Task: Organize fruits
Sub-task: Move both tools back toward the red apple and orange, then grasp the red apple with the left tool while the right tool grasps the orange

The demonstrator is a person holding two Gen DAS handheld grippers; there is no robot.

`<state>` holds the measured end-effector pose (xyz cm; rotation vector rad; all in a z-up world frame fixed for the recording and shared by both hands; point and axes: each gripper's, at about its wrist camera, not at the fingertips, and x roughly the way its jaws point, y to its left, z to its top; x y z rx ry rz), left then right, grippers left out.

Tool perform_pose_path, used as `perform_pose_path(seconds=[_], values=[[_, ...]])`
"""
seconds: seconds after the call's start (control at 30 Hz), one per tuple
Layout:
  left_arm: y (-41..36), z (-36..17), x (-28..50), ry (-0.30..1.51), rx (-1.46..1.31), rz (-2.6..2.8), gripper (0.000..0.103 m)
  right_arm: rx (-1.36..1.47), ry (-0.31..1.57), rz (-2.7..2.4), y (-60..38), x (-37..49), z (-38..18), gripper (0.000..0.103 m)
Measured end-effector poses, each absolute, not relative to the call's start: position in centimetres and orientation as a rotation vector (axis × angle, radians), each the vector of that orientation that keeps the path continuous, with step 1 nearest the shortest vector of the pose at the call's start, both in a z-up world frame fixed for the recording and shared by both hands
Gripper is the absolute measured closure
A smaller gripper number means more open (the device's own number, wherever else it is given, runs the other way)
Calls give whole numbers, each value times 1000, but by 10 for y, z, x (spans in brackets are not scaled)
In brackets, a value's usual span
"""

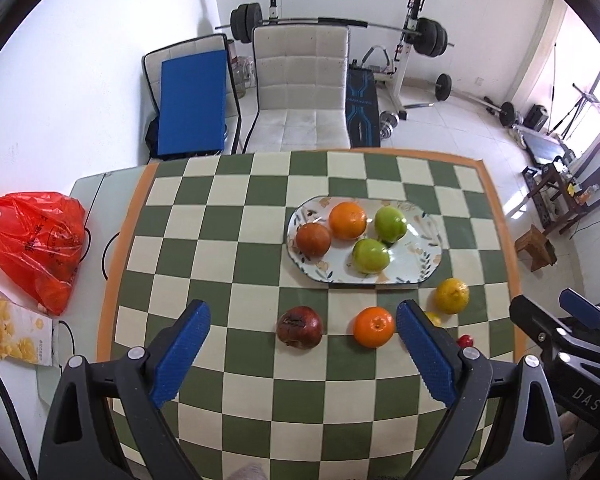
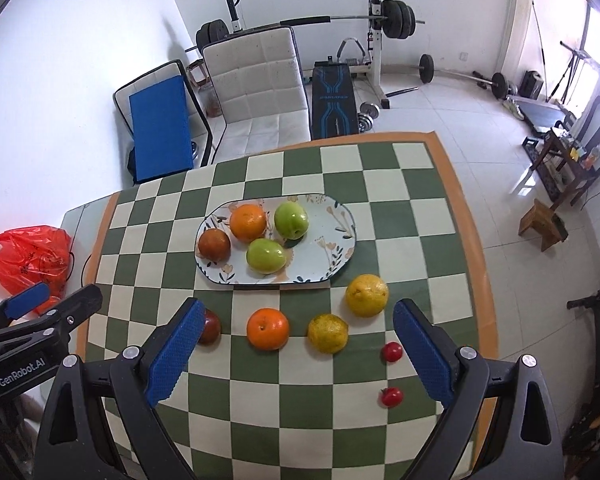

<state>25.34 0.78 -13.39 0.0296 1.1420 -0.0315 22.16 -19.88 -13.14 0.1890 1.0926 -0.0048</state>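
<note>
A patterned oval plate [image 1: 416,268] [image 2: 332,240] on the checked cloth holds two green apples [image 1: 371,255] [image 2: 266,255], an orange [image 1: 347,220] [image 2: 248,222] and a dark red fruit [image 1: 313,239] [image 2: 214,244]. In front of it lie a dark red fruit [image 1: 299,326] [image 2: 210,329], an orange [image 1: 373,326] [image 2: 267,328], two yellow citrus fruits [image 2: 327,333] [image 2: 367,294] and two small red tomatoes [image 2: 392,351] [image 2: 391,396]. My left gripper [image 1: 302,322] is open above the near fruits. My right gripper [image 2: 296,320] is open too, holding nothing.
A red plastic bag [image 1: 36,240] and a snack packet [image 1: 8,328] lie left of the cloth. A white chair [image 1: 300,92] stands behind the table, with gym gear beyond. The cloth's orange border [image 1: 112,280] marks the table's edges.
</note>
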Motion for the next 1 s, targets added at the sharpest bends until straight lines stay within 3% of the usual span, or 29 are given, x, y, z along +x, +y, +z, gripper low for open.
perform_pose_path(seconds=[0.03, 0.23, 0.37, 0.53, 0.63, 1.0], values=[[10, -141, 257, 1159, 37, -22, 3, 194, 1091, -4, -199, 224, -140, 6], [35, -197, 278, 1269, 89, 102, 3, 228, 1243, 81, -181, 253, -222, 6], [54, -237, 287, 1364, 72, 154, 3, 249, 1378, 118, -160, 271, -288, 19], [66, -279, 297, 1486, 20, 165, 3, 184, 1504, 124, -131, 292, -354, 25], [67, -301, 304, 1546, -34, 156, 3, 158, 1566, 126, -122, 296, -385, 36], [24, -372, 321, 1718, 16, -26, 3, 204, 1630, 142, -142, 248, -391, 37]])
